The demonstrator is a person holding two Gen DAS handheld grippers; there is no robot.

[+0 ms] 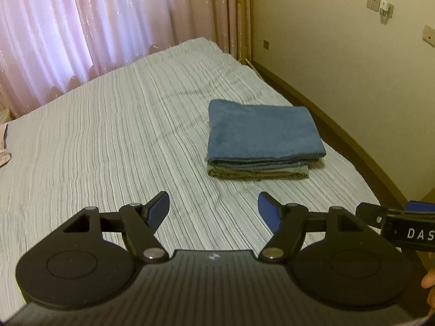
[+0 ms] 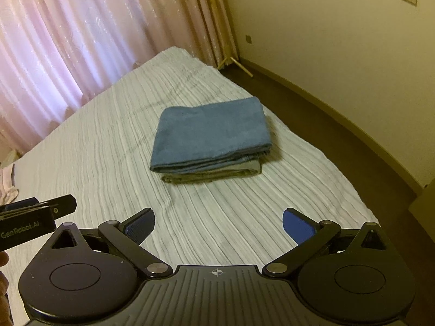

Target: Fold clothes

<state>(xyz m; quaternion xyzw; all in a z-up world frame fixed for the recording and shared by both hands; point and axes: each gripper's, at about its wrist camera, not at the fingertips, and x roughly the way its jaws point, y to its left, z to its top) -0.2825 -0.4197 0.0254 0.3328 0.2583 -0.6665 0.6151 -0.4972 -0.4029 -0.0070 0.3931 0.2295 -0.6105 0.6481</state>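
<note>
Both sets of jaws stand apart with nothing between them: the left gripper (image 1: 213, 207) has its blue pads spread over bare bedding, and the right gripper (image 2: 218, 224) gapes wider, also holding nothing. Neither touches any cloth.

Beneath and ahead of them stretches the bed (image 1: 108, 149), covered by a pale ribbed spread with thin dark lines running away from the cameras. Pink curtains (image 1: 81, 27) hang along its far side, glowing with daylight. A cream wall (image 1: 339, 54) closes off the right side, with a dark skirting board at its foot and a strip of dark floor (image 2: 339, 135) between it and the bed. Light bamboo poles (image 2: 214, 27) lean in the corner where curtain meets wall.

On the right half of the bed, well ahead of both grippers, lies the folded blue towel (image 1: 261, 130), squared up neatly, its folded edges facing the cameras. It rests on top of a folded olive-grey cloth (image 1: 258, 172), whose edge peeks out beneath the near side. The stack sits apart from both grippers.

In the left wrist view the right gripper's body pokes in at the right edge, with a fingertip of the person's hand (image 1: 429, 282) below it. At the far left edge of the bed a bit of pale pink fabric (image 1: 4, 146) shows. Small switch plates (image 1: 378, 5) sit high on the wall.
</note>
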